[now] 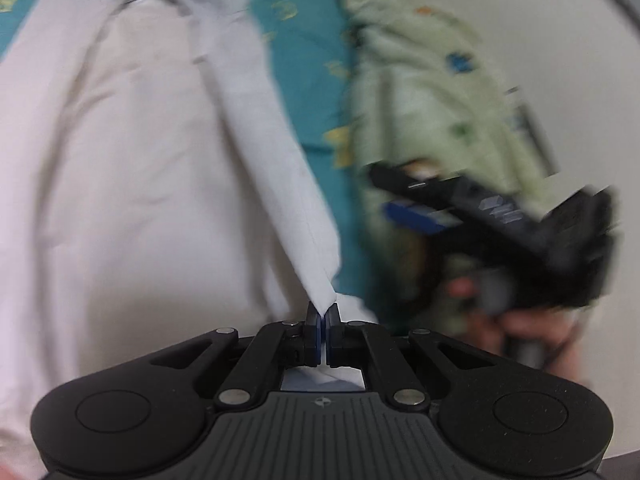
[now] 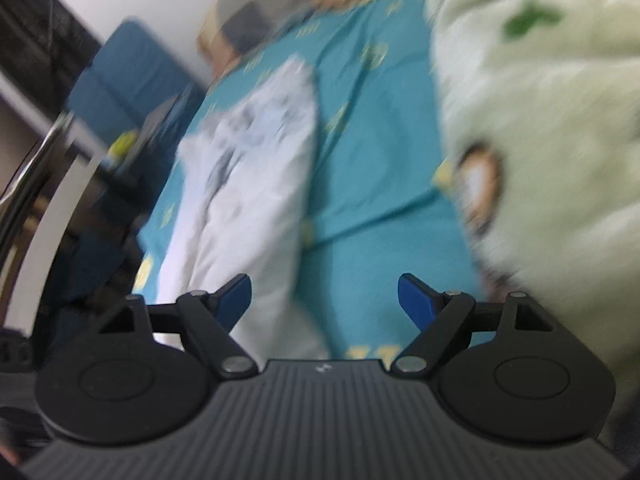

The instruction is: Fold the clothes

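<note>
- Left tool [image 1: 322, 322]: clamped on a corner of the white garment [image 1: 132, 168], cloth pulled taut into the pads.
- Garment lies on the bed [image 1: 304, 60], teal sheet; long axis runs straight away from the left tool, bulk to its left.
- Right tool [image 2: 325, 300]: jaws wide apart, holding nothing; it hovers over the sheet, white cloth [image 2: 248, 184] just ahead-left of it.
- Green blanket [image 2: 540, 128] bunched to the right, not part of the fold.
- Judgement: right tool is the free one and needs the garment's other corner; frames blurred, edge detail unclear.
</note>
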